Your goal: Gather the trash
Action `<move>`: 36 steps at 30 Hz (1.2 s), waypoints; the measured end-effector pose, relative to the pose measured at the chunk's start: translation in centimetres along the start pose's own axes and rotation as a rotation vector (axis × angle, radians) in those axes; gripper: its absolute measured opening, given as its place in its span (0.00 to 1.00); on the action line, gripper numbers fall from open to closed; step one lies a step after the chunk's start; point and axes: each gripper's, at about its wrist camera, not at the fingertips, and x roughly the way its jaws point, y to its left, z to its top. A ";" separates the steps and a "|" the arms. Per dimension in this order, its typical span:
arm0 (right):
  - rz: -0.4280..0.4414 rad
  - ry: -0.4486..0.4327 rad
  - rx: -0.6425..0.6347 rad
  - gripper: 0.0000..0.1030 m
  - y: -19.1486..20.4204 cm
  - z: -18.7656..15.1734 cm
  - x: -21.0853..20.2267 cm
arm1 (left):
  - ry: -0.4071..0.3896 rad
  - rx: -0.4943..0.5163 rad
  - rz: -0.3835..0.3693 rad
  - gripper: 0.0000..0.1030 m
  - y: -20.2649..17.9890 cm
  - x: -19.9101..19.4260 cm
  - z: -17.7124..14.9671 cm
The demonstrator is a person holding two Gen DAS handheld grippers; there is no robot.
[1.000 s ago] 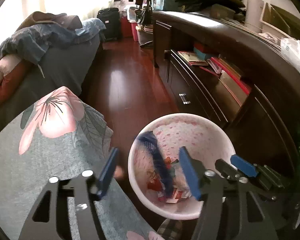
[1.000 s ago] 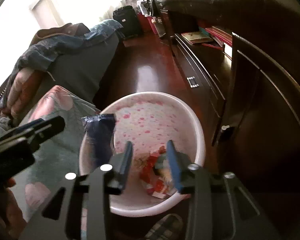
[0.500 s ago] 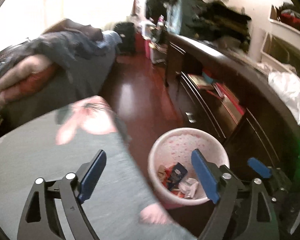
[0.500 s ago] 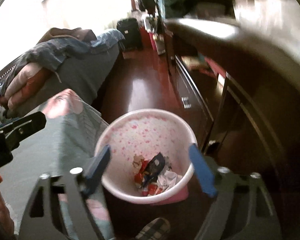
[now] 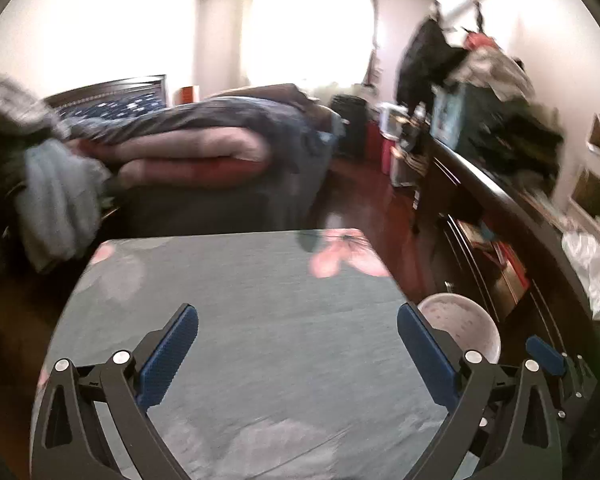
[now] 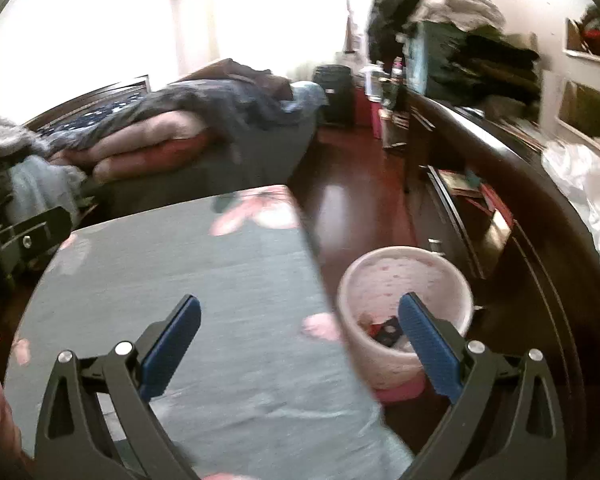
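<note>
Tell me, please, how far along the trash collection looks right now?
Done: wrappers lie in the pink bin. In hand: nothing; the left gripper and right gripper hang open over the floral cloth. Left: no loose trash shows, though the views are blurred.

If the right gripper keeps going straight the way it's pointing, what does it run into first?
Most likely the grey floral-print cloth surface: the open right gripper points across it, with the pink-spotted white trash bin off to the right. The picture is blurred, so depth is uncertain.

Below me: grey floral cloth (image 5: pixel 260 320) on a table. Beyond its far edge, bed with piled bedding (image 5: pixel 196 148). Right: dark dresser (image 6: pixel 500 168), red-brown floor (image 6: pixel 352 184).
</note>
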 end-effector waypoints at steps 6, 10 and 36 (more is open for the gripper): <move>0.070 -0.053 -0.079 0.96 5.9 -0.3 -5.1 | -0.066 -0.098 0.088 0.96 6.5 -6.0 -1.0; 0.124 -0.106 -0.145 0.96 9.4 -0.4 -8.6 | -0.101 -0.166 0.105 0.96 9.9 -9.9 -1.7; 0.197 -0.238 -0.223 0.97 15.5 0.0 -15.4 | -0.299 -0.257 0.165 0.96 16.8 -19.1 -3.3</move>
